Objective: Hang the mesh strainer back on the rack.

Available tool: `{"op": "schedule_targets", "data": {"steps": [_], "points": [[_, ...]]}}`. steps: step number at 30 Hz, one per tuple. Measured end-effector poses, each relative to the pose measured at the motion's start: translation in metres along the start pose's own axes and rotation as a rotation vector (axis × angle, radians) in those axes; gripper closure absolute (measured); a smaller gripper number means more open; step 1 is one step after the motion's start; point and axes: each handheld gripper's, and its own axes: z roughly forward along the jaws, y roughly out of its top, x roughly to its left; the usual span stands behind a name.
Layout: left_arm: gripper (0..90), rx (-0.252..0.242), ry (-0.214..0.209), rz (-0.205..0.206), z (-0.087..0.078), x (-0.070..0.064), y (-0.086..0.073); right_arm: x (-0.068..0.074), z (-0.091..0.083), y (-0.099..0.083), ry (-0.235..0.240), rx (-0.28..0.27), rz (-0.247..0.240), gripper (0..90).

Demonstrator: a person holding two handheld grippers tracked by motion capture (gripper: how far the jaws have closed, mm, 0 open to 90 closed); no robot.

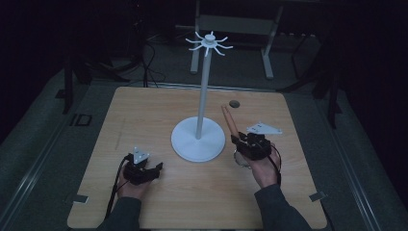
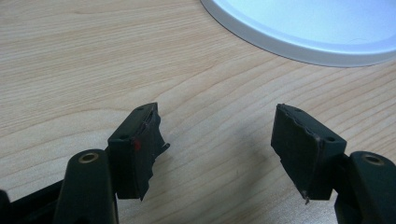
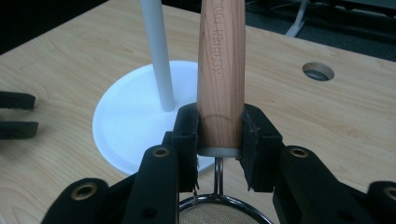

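Wooden handle [image 3: 221, 70] of a small mesh strainer [image 3: 219, 212] is being clamped between the jaws of the right gripper [image 3: 219, 140], near the handle's lower end, just above the metal ferrule. Handle is being held tilted, pointing up and away over the table [image 1: 144, 115]; the strainer's mesh bowl is hanging below the jaws. Just beside it, the white stand [image 1: 198, 139] is being seen upright on its round base, hooks at the top. Left gripper [image 2: 217, 140] is being held low over bare wood near the base's rim, jaws spread apart, nothing between them.
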Motion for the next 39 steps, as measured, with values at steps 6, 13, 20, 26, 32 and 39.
{"op": "schedule_targets", "data": {"steps": [6,13,20,26,32,39], "points": [[33.2,-0.001,0.0,-0.003,0.0,0.0,0.0,-0.001,-0.001,0.003,0.002,-0.016,0.006,69.8],[33.3,-0.001,0.001,0.001,0.0,0.0,0.0,0.001,-0.003,0.009,0.003,-0.039,-0.001,69.9],[33.2,-0.001,0.0,0.0,0.0,0.0,0.0,0.0,-0.005,0.012,0.008,-0.064,-0.001,69.8],[33.2,0.001,-0.001,-0.001,0.0,0.0,0.0,0.0,-0.006,0.014,0.01,-0.079,0.0,69.9],[33.2,0.001,-0.001,-0.001,0.0,0.0,0.0,-0.001,-0.008,0.016,0.008,-0.094,0.0,69.9],[33.2,0.003,-0.002,-0.002,0.0,0.0,0.0,0.0,-0.011,0.019,0.005,-0.11,-0.007,69.9]]}}
